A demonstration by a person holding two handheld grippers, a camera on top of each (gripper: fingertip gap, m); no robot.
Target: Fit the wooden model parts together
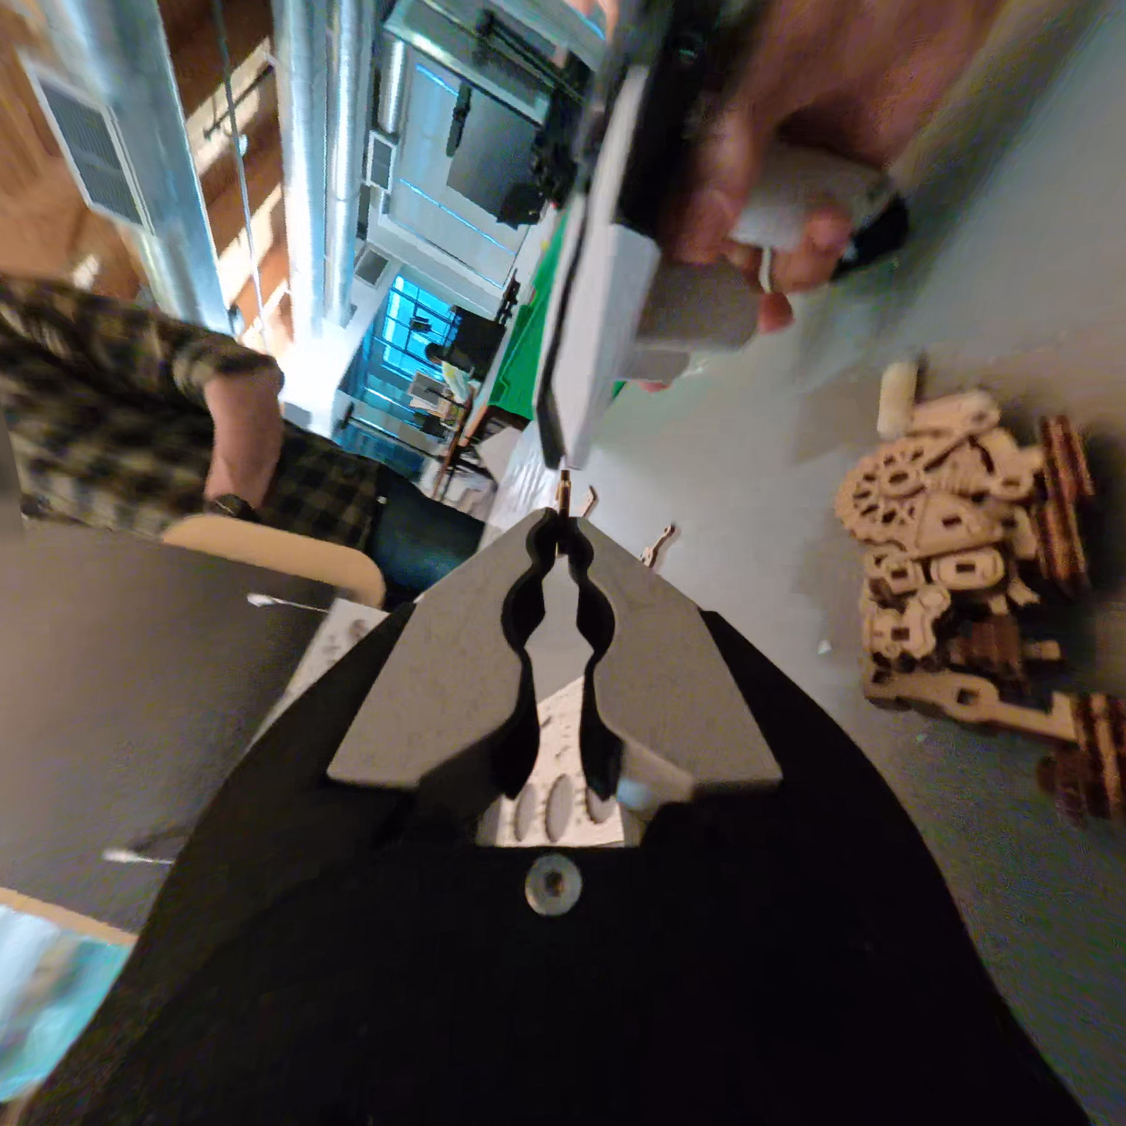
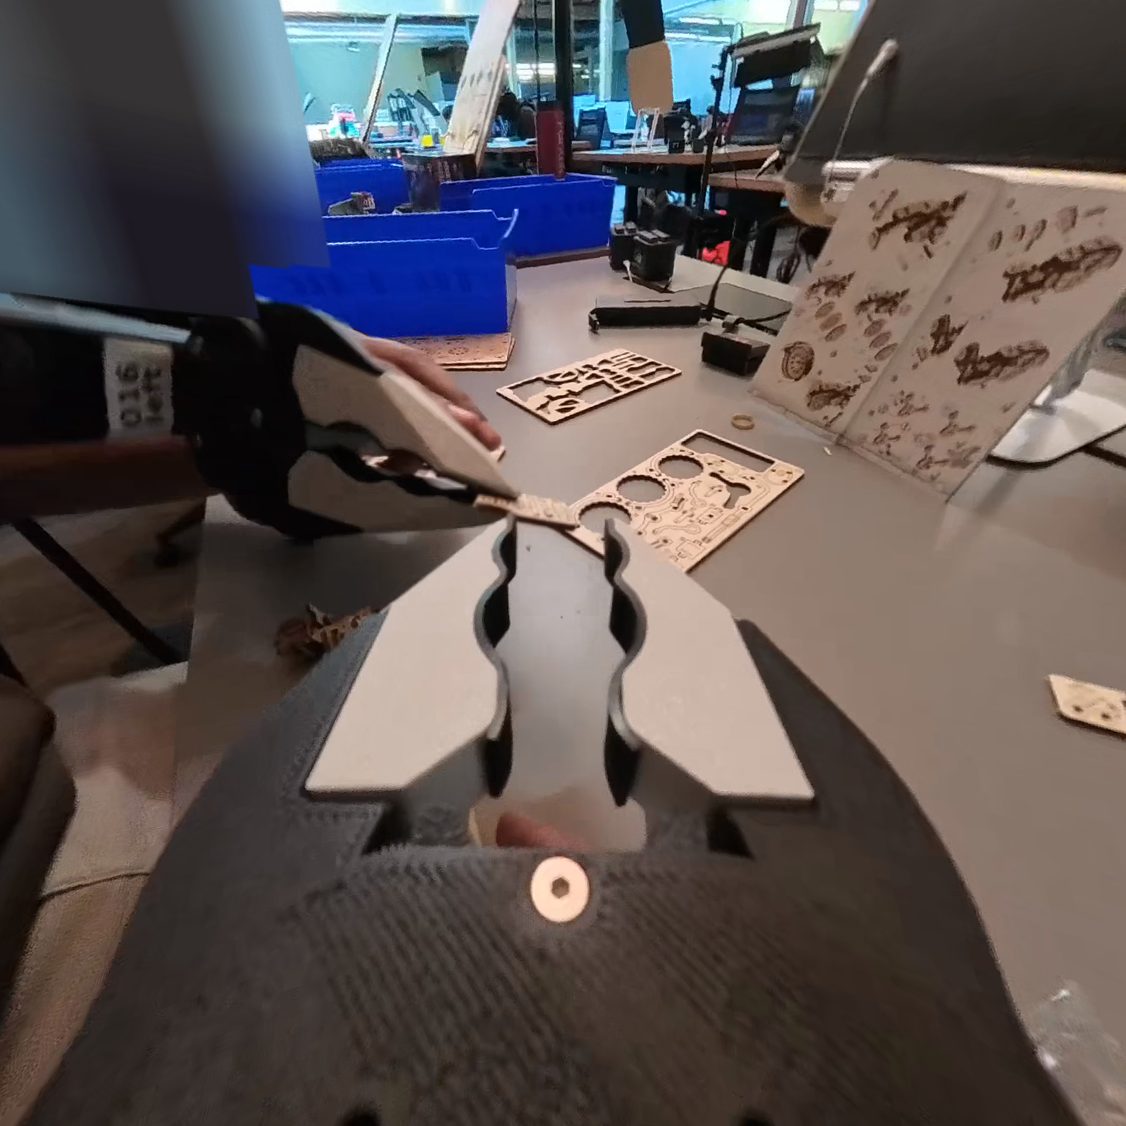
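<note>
While the left gripper is pinched on a small flat wooden part, holding it by one end above the grey table, the right gripper sits just beside that part with its fingers spread and nothing between them. In the left wrist view the same part appears edge-on at the closed tips of the left gripper, with the right gripper directly beyond it. A partly built wooden model, gears visible, lies on the table to the right in that view. Two punched-out wooden sheets lie flat on the table beyond the grippers; an instruction sheet stands propped at right. Blue bins stand at the far edge; the nearest bin's interior is hidden, and a bin behind holds dark items too blurred to identify.
</note>
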